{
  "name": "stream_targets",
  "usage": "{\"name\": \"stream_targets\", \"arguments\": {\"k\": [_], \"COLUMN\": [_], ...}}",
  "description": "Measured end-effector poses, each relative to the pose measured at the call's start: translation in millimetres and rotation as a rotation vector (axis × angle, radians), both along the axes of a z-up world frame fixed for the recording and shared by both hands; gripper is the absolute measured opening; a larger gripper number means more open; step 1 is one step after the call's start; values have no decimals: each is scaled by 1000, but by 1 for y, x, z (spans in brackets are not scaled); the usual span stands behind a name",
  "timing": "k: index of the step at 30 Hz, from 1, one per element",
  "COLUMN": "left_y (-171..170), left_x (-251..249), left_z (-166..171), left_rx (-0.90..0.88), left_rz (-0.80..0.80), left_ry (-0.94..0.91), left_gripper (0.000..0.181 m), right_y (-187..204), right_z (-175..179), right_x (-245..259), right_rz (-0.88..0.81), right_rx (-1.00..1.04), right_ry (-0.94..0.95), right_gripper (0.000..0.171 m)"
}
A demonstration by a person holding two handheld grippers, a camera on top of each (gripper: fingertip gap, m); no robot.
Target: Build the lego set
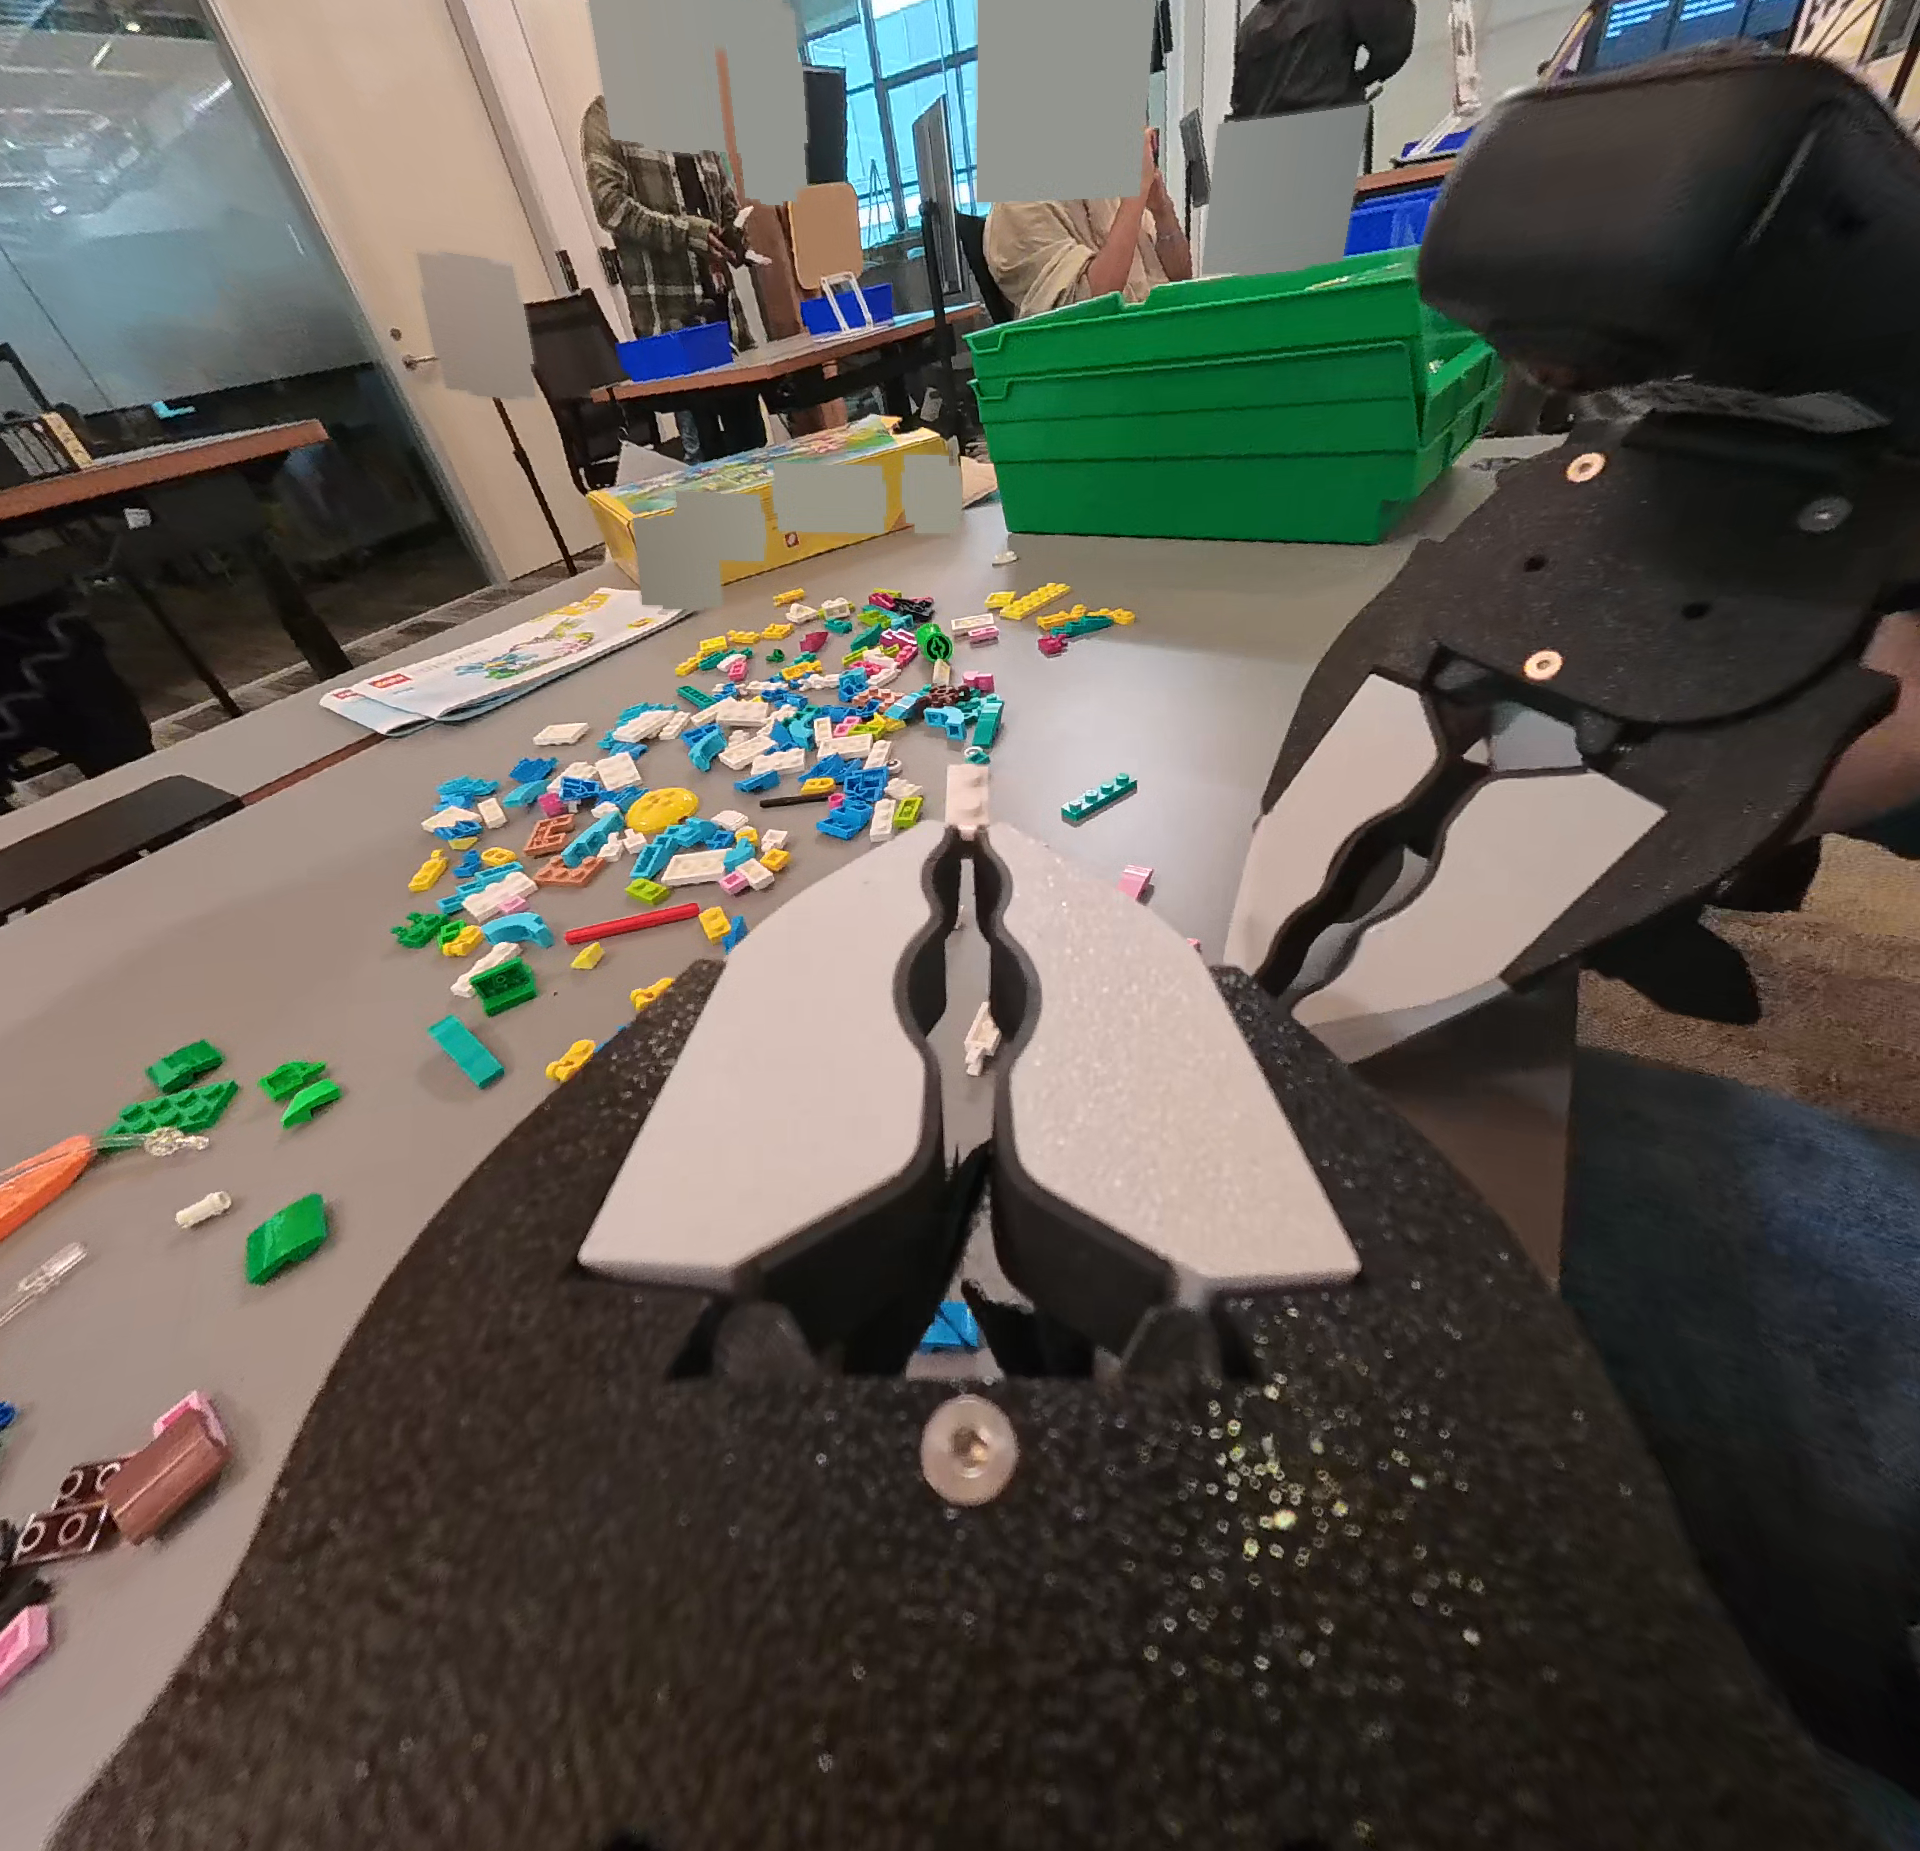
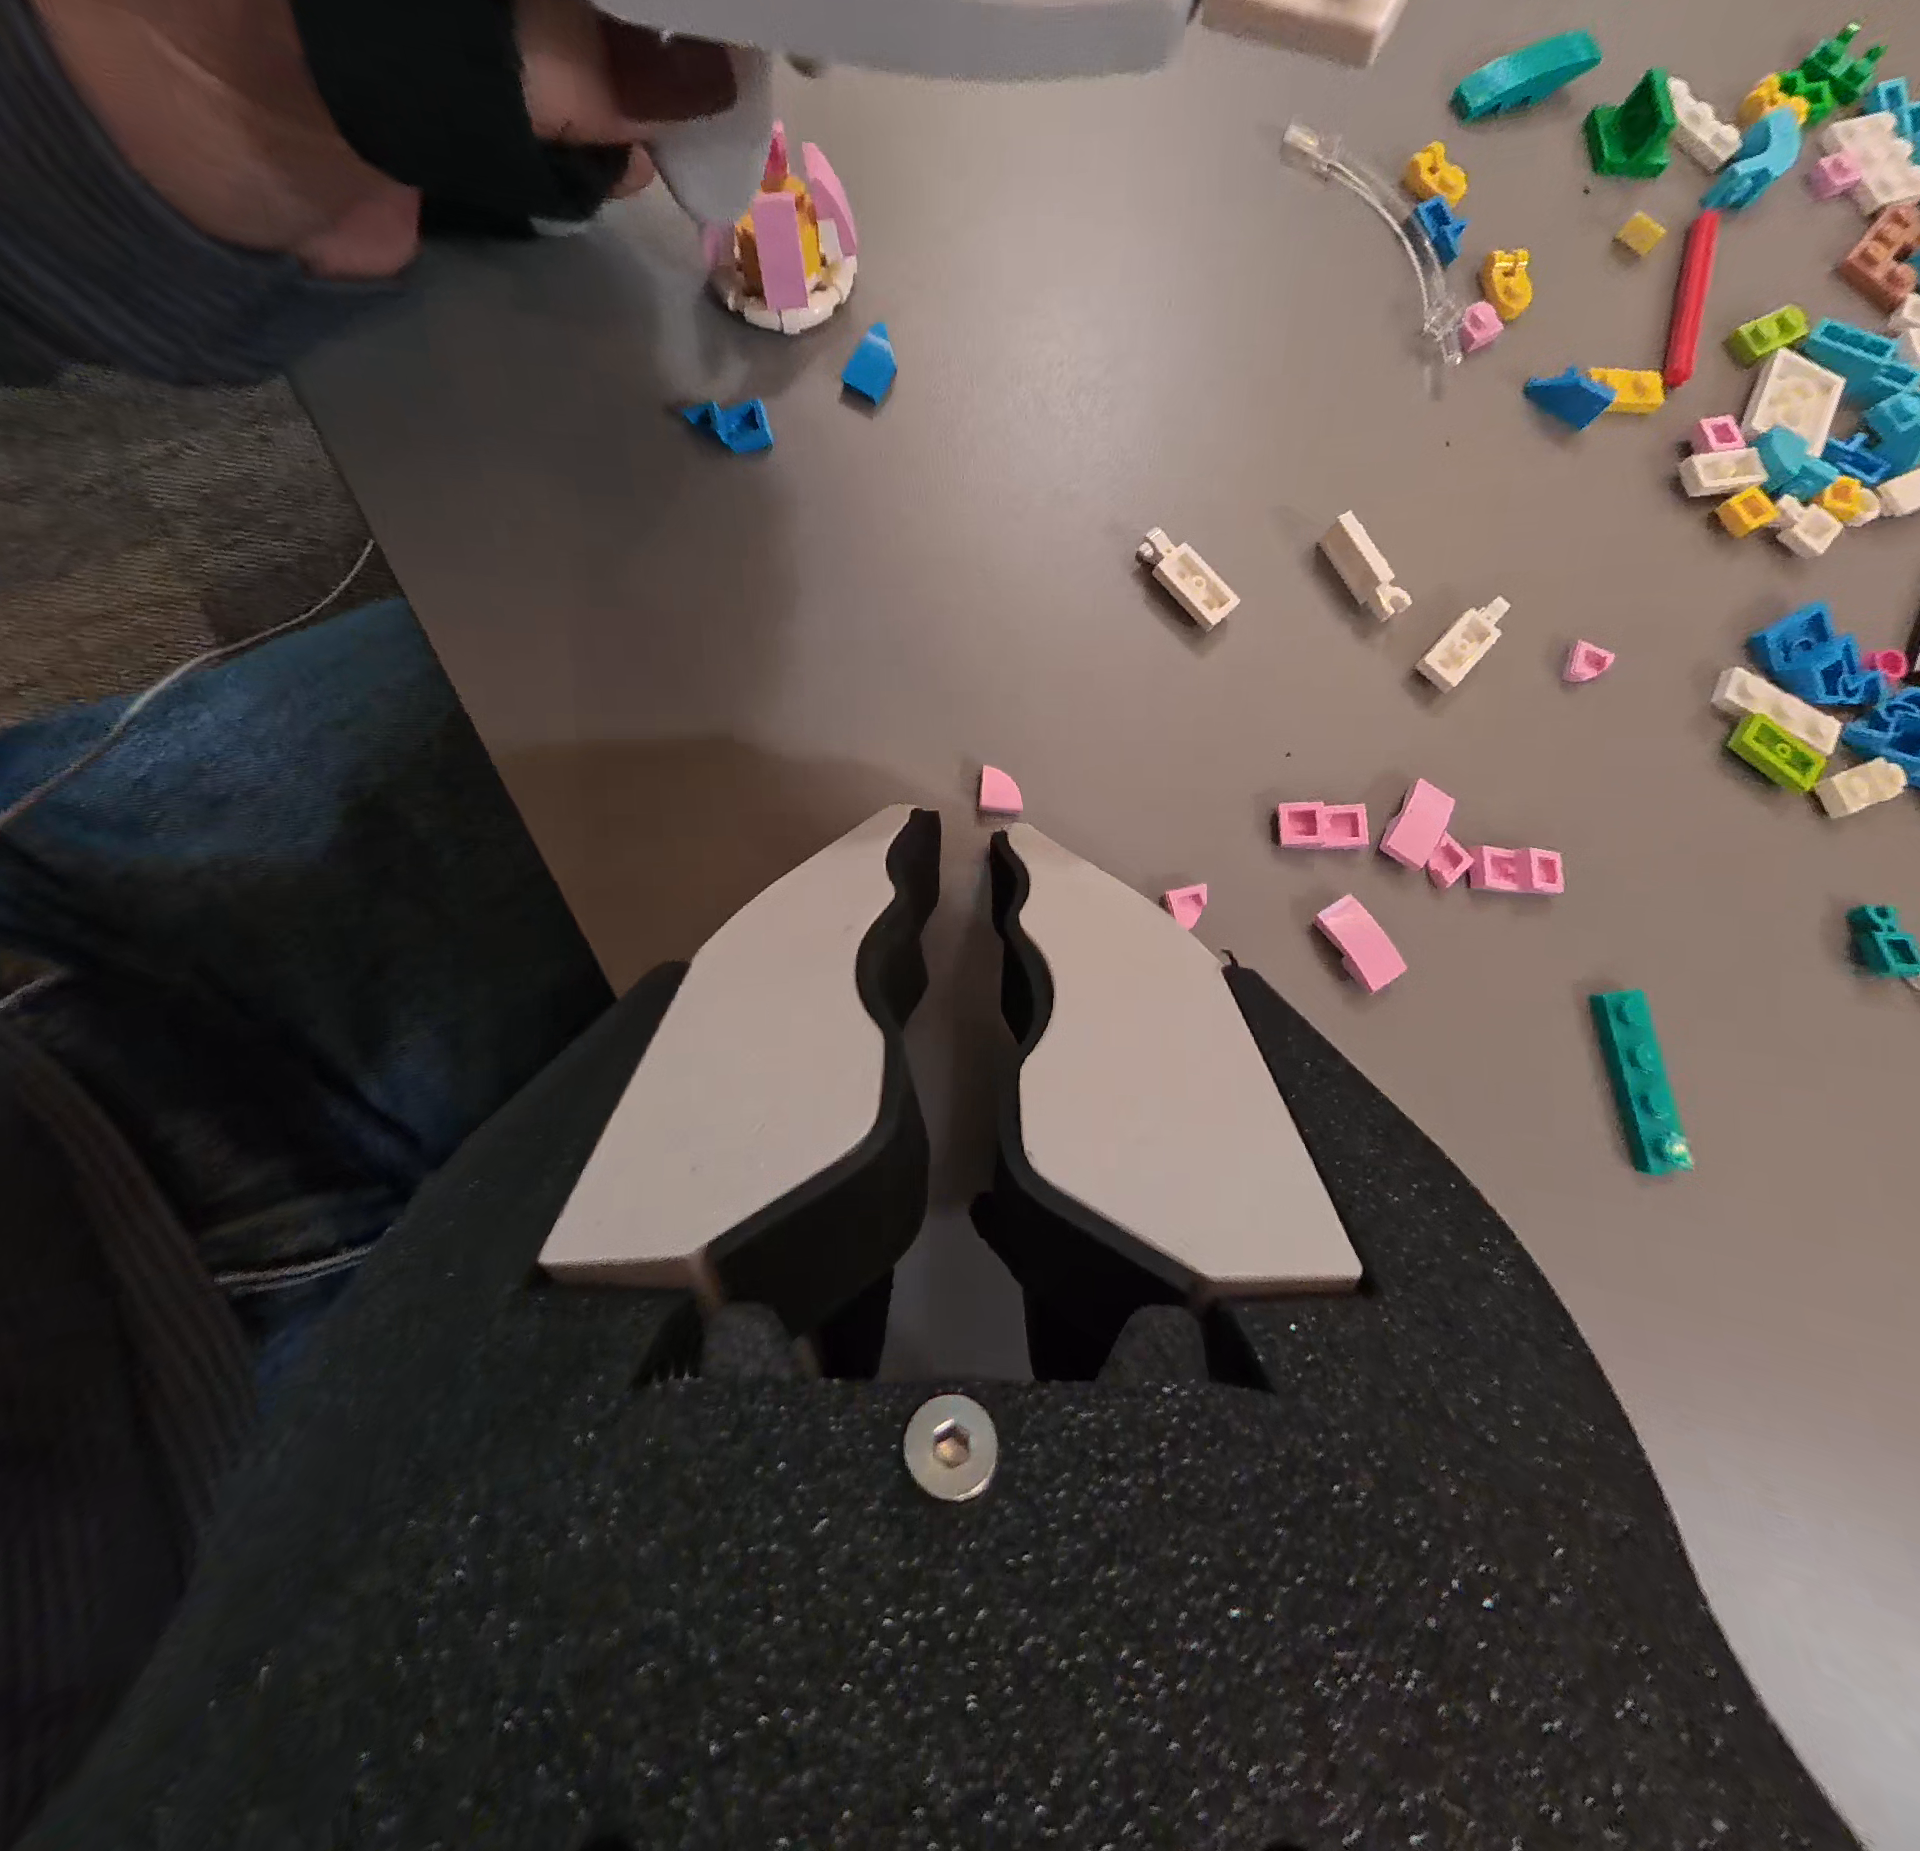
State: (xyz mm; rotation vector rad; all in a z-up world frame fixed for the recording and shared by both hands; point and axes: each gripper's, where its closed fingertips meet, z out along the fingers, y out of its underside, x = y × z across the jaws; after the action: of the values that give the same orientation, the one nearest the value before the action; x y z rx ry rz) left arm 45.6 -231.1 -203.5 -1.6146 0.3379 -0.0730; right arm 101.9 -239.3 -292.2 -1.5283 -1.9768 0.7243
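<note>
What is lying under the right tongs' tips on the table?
Bare grey table shows between the right tongs, with a pink quarter-round tile just ahead. A pink piece peeks from beside one finger; anything beneath the fingers is hidden.

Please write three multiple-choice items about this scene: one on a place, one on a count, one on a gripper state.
1. The pink quarter-round tile lies: A far from the right gripper; B just ahead of its tips; C gripped between them.
2. White clip bricks in a row on the table: A one; B three; C six.
3. The left gripper is: A open, empty; B shut on nothing; C shut on a white brick.
Key: B, it sits before the tips; B, three are countable; C, its tips pinch it.
</note>
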Motion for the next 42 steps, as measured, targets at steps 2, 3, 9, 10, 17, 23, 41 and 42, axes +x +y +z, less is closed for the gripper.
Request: {"name": "stream_targets", "arguments": {"k": [2, 3, 9, 10, 17, 23, 41, 42], "left_y": [0, 0, 1, 1, 0, 0, -1, -1], "left_x": [1, 2, 5, 6, 5, 8, 8, 8], "left_z": [-1, -2, -3, -4, -2, -3, -2, -2], "left_rx": [-3, -6, -15, -21, -14, -16, -13, -12], "left_rz": [-4, -5, -24, -34, -38, -46, -55, -56], "left_ry": [13, 18, 28, 27, 8, 25, 13, 15], "left_gripper": [2, 2, 2, 2, 2, 2, 2, 2], "right_y": [2, 2, 5, 6, 6, 5, 6, 6], "right_z": [0, 0, 0, 0, 1, 2, 5, 5], "right_x": [-2, -3, -3, -4, -4, -2, -3, -3], "right_rz": [-14, -11, 37, 52, 156, 164, 147, 147], "right_rx": [24, 26, 8, 5, 12, 13, -27, -26], "right_ry": [0, -4, -1, -3, 10, 38, 83, 83], "right_gripper": [9, 9, 4, 2, 2, 0, 0, 0]}}
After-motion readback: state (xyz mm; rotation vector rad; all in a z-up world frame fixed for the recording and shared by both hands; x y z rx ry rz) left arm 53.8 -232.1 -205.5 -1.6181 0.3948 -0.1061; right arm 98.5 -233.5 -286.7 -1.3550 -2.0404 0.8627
